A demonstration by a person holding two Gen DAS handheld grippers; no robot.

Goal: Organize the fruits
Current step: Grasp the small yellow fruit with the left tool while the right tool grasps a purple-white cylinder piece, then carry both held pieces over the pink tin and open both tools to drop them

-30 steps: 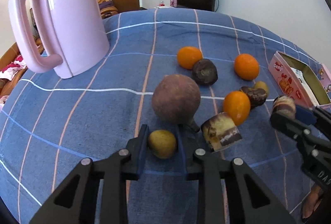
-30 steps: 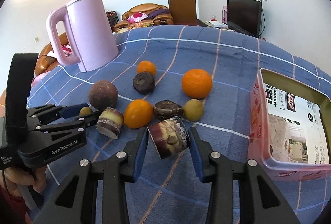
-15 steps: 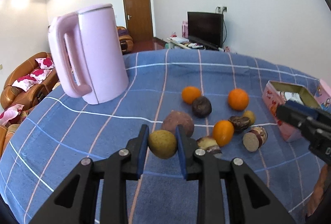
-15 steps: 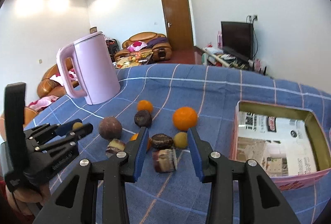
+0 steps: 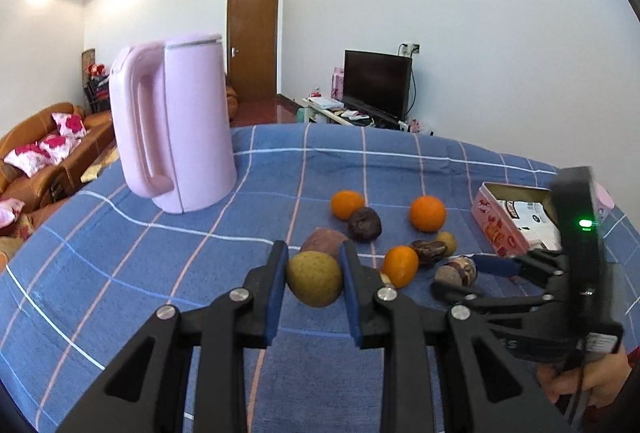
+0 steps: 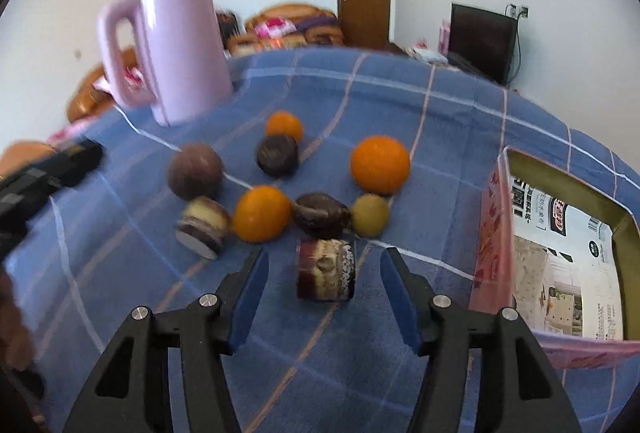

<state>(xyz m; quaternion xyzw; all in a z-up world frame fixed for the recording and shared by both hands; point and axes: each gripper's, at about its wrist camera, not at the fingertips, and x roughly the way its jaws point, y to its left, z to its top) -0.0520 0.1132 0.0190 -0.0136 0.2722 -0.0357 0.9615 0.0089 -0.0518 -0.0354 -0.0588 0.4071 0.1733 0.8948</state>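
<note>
While the left gripper (image 5: 314,283) is clamped on a small yellow-green fruit (image 5: 315,283) and holds it clear of the blue cloth (image 5: 160,273), the right gripper (image 6: 325,287) stands open, its jaws spread wide to either side of a striped cane piece (image 6: 326,269) that sits on the cloth between them without touching either pad.

The step in hand looks like a paired pick-up: one fruit is lifted and ready to carry, the other is lined up but not yet gripped. The rest of the fruit lies in a loose cluster just beyond: three oranges, of which the largest (image 6: 380,165) is nearest the box, two dark wrinkled fruits, a round brown fruit (image 6: 195,171), a second cane piece (image 6: 204,227) and a second yellow-green fruit (image 6: 370,215). The open pink box (image 6: 486,233) stands to the right of the cluster, near the right gripper, and seems the likely place for sorted fruit. A pink kettle (image 5: 176,125) stands well apart at the far left.

Next, the right gripper would need to close on the cane piece squarely across its round sides, then lift. The left must carry its fruit rightward over the cluster, and the right gripper lies in that path, so the two moves want some order.
</note>
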